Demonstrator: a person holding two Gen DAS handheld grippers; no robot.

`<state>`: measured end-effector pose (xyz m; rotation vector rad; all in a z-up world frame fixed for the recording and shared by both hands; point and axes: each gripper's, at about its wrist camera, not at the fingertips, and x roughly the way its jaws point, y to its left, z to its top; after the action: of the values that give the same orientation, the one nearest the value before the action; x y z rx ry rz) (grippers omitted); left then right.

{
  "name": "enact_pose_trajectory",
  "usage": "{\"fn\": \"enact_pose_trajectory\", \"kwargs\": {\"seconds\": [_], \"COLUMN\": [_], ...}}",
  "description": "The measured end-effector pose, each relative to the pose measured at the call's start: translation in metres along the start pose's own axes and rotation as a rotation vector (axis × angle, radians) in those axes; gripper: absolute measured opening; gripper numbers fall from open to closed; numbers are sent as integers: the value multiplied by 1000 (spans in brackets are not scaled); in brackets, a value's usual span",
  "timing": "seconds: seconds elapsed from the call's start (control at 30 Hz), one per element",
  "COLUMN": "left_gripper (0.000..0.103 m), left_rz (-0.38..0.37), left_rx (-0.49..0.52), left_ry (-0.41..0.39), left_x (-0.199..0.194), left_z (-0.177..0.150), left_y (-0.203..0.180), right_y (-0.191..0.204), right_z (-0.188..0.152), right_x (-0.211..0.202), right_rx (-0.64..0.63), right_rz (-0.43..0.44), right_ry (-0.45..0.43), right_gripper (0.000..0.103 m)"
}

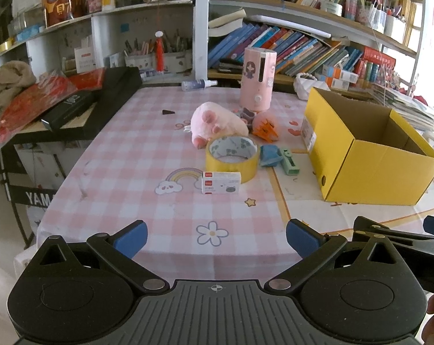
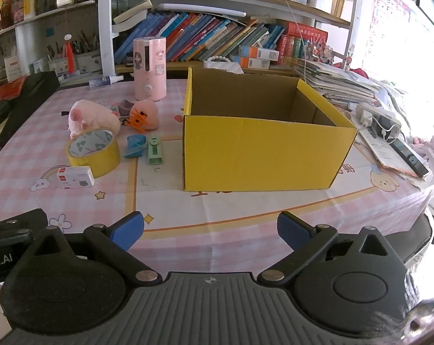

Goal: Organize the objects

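So both tools are just hanging over the near edge of the bench (image 1: 125, 155), nothing in either. The left tool (image 1: 216, 238) has its blue pads spread wide, and the right tool (image 2: 210, 231) is released the same way.

Going left to right on the pink checked cloth: a small white box (image 1: 221, 182) sits near the rainbow print, touching the yellow tape roll (image 1: 231, 158) just behind it. Behind the roll lies a pink plush toy (image 1: 217, 125) on its side, with an orange clip (image 1: 265, 131) to its right and a tall pink cylinder gadget (image 1: 258, 79) standing further back. Right of the tape are a blue bit (image 1: 269, 155) and a green sharpener-looking thing (image 1: 288, 161), side by side. Far right is the open yellow cardboard box (image 2: 262, 155), and I can't see anything in it.
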<state>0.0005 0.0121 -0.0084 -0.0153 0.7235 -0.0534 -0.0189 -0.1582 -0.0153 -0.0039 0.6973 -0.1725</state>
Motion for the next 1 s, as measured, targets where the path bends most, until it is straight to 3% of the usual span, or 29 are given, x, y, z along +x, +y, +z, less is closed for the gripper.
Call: {"fn": "enact_pose_trajectory", "kwargs": {"seconds": [0.63,0.9,1.0], "left_gripper": [103,101,94], "left_rz": [-22,-19,-10], "left_rx": [-28,-22,-30], "left_ry": [-12,-2,14], "left_x": [5,15,23], "left_z": [0,2,7], "left_y": [14,22,25], "right_y": [14,24,30], "right_z": [4,11,16], "right_x": [2,13,20], "right_rx": [-37,-68,-86], "right_rz": [82,145,186], "right_ry": [-7,-7,-10], "right_gripper": [76,47,37]}}
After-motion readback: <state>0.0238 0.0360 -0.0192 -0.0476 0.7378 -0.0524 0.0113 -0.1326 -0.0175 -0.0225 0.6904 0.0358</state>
